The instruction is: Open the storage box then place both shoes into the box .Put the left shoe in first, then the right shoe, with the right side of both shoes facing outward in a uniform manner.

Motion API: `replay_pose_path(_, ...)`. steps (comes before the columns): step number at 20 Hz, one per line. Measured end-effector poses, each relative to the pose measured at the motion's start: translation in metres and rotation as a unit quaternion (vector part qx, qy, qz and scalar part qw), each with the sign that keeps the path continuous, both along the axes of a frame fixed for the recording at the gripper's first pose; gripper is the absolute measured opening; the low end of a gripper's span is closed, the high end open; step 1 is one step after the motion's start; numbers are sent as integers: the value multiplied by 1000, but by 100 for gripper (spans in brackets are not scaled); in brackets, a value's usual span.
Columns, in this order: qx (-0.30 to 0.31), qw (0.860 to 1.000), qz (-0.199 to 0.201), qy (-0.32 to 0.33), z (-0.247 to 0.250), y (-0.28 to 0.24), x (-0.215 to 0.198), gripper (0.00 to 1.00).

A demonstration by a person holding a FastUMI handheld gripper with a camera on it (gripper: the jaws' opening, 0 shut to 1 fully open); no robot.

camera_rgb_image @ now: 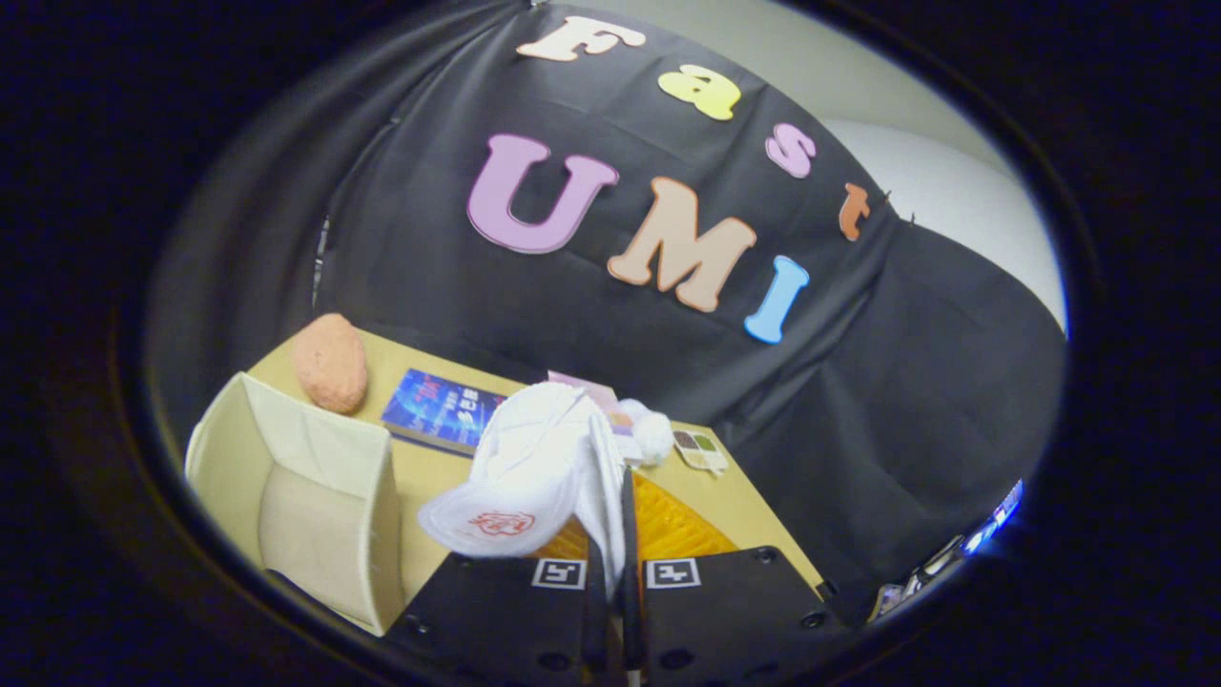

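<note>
1. The black two-finger gripper point(615, 572) is closed on the thin edge of a white fabric slipper point(534, 468); both fingers press on it.
2. The white slipper is lifted above the tan wooden surface point(429, 477), its sole with a red mark turned toward the camera.
3. A yellow ridged mat point(672, 525) lies on the surface just ahead of the fingers.
4. The cream open storage box point(296, 496) stands beside the slipper, on the left.
5. Beyond them lie a blue book point(439, 410), a pink rough oval sponge point(330, 363) and a small white fluffy ball point(653, 434).
</note>
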State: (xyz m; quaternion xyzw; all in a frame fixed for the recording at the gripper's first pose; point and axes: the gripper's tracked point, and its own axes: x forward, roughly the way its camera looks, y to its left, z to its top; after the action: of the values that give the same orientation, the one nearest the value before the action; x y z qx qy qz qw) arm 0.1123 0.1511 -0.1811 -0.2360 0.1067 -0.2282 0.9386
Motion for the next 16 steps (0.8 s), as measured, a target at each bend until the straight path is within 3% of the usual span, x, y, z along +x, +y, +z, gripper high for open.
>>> replay_pose_path(3,38,999,39,-6,5,73,14,9)
replay_pose_path(6,121,990,67,22,-35,132,29,9)
replay_pose_path(9,178,979,60,77,-86,157,41,9)
replay_pose_path(16,202,957,34,205,-172,175,47,9)
